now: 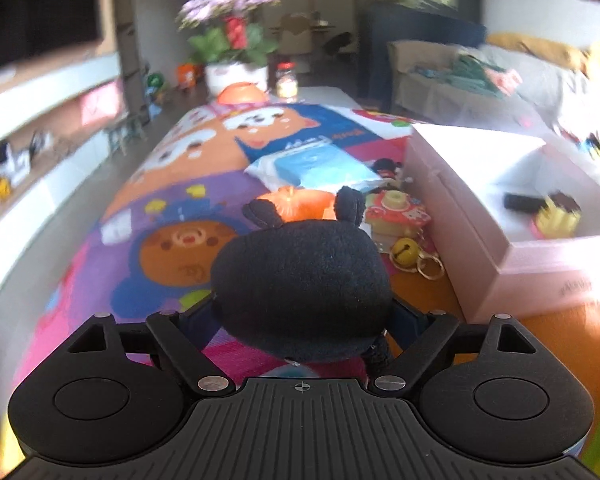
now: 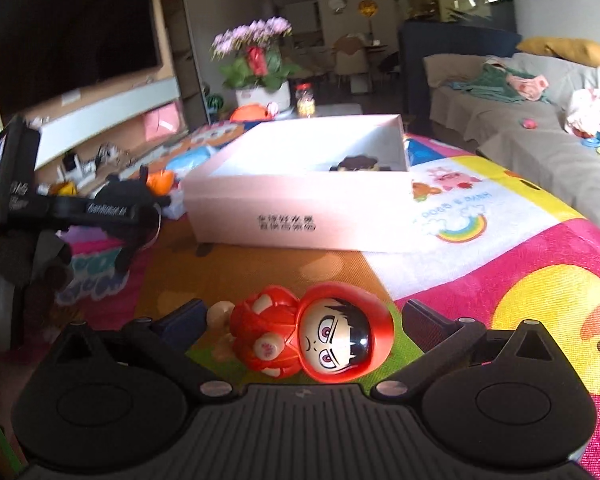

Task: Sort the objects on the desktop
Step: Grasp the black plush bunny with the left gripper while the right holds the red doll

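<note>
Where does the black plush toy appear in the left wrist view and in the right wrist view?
Left wrist: black plush toy fills the lower centre, clamped in the left gripper.
Right wrist: small, at the left edge, mid-height, left of the box.
Shared landmark: the pink box.

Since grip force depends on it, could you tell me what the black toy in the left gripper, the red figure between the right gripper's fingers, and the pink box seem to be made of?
Black toy: soft plush, matte fuzzy nap, no shine.
Red figure: likely hard plastic, glossy, with a bright highlight on its face.
Pink box: looks like cardboard, matte, thin straight walls, printed text on its side.
</note>
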Demonstrator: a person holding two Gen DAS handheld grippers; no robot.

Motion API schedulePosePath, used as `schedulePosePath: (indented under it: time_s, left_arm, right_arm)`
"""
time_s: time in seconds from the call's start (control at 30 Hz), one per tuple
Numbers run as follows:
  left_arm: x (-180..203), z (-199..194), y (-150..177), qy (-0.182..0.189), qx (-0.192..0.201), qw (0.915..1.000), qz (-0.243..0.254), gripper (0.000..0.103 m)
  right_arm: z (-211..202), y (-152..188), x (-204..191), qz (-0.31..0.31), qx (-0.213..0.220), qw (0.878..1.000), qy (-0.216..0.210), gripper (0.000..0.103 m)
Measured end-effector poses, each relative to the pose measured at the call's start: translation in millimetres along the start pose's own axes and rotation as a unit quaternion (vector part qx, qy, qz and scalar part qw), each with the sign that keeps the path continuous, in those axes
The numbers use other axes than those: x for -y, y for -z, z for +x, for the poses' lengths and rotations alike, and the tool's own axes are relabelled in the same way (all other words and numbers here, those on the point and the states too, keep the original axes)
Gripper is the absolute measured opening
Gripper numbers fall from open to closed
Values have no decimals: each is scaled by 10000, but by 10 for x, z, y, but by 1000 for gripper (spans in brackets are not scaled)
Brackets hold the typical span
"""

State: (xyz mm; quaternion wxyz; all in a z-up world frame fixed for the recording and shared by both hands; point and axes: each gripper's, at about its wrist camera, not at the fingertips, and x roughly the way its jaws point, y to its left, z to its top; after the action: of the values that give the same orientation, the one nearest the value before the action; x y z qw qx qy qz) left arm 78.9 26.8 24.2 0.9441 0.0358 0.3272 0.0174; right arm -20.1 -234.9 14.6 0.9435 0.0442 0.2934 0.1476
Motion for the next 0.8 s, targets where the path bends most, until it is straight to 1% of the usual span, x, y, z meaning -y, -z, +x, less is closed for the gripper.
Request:
schedulePosePath:
  time_s: [0.07,0.17,0.27,0.33,0.4,0.5,0.6,0.67,0.8]
  left_arm:
    - [24,-173,-15,18,1,9991,416,89]
    - [47,-475,-56,214,-154,9944,1027,89]
    - [118,-711,-72,326,-352,9848,1671,90]
    - [185,-814,-62,379,-504,9761,2078,90]
    - [249,-831,-39,493,-739,9684,2331,90]
    - [340,-737,15,720,-1114,9610,2426,91]
    - [452,-557,47,774,-1222,9585,2457,91]
    - [521,-399,27,796,-1222,9585,2449,92]
    - [627,-151,-100,736,-1090,9640,2312,93]
  right_arm:
    - [-22,7,53,136,76,9999,-50,103]
    - [-23,10,122,298,135,9994,-132,103]
    - [-45,21,132,343,254,9989,-198,103]
    - [-61,27,129,342,313,9987,-218,103]
    - [-79,28,130,354,352,9985,-237,103]
    - [-96,31,141,378,392,9982,-266,103]
    - [-91,31,146,411,383,9980,-279,103]
    - [-84,28,153,434,367,9980,-277,103]
    - [-75,30,149,463,322,9980,-271,103]
